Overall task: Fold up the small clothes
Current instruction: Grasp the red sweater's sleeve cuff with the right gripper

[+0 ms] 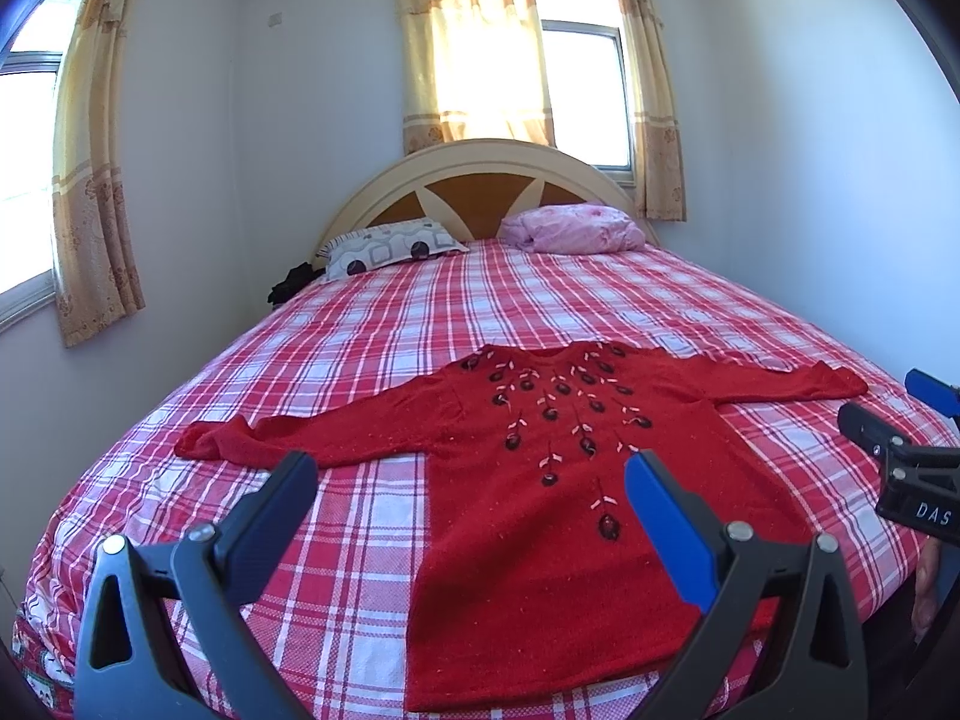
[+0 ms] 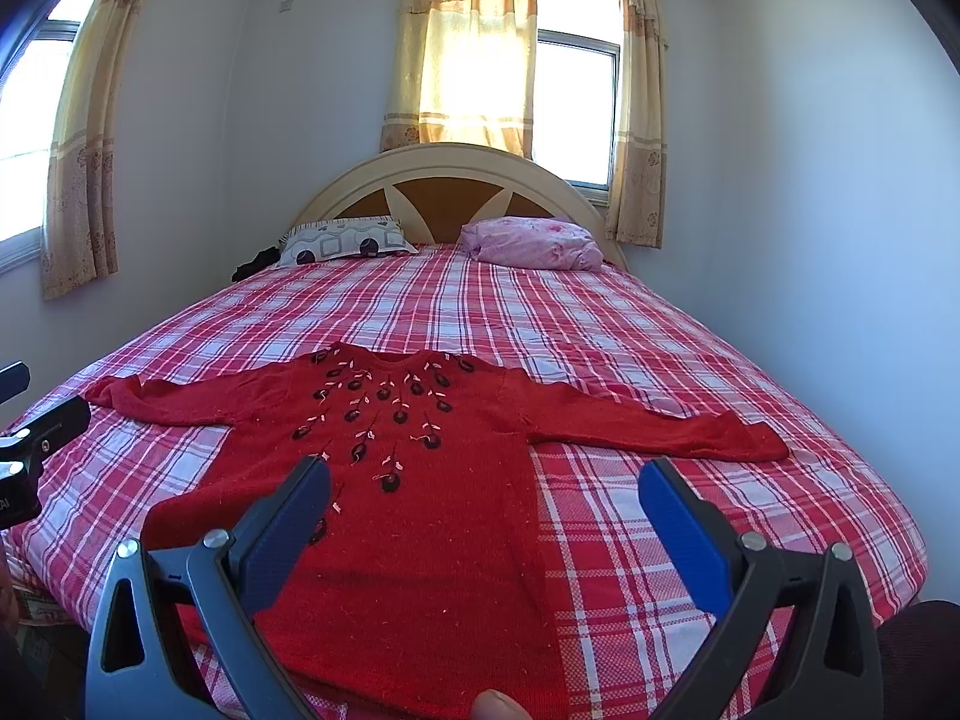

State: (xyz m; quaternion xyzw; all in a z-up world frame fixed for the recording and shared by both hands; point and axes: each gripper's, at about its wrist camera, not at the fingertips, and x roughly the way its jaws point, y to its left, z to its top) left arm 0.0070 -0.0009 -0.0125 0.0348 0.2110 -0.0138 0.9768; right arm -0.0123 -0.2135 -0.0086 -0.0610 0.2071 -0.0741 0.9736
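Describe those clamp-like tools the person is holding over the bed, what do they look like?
Each gripper is a dark grey-black plastic clamp with two long fingers that spread in a V. On the left gripper and the right gripper alike, the fingers carry flat pads: one bright blue, the other dark navy. Silver bolt heads mark the pivots. White letters "DAS" show on the right gripper's side. No cables are visible.

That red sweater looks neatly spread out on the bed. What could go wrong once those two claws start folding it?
The red sweater is a fuzzy knit with stitched-on flowers, so a claw tip might snag them. Its hem lies at the near edge of the bed, so a tug could drag it off. The left claw and right claw are both open and holding nothing; a shallow pinch may also catch the checked bedspread underneath.
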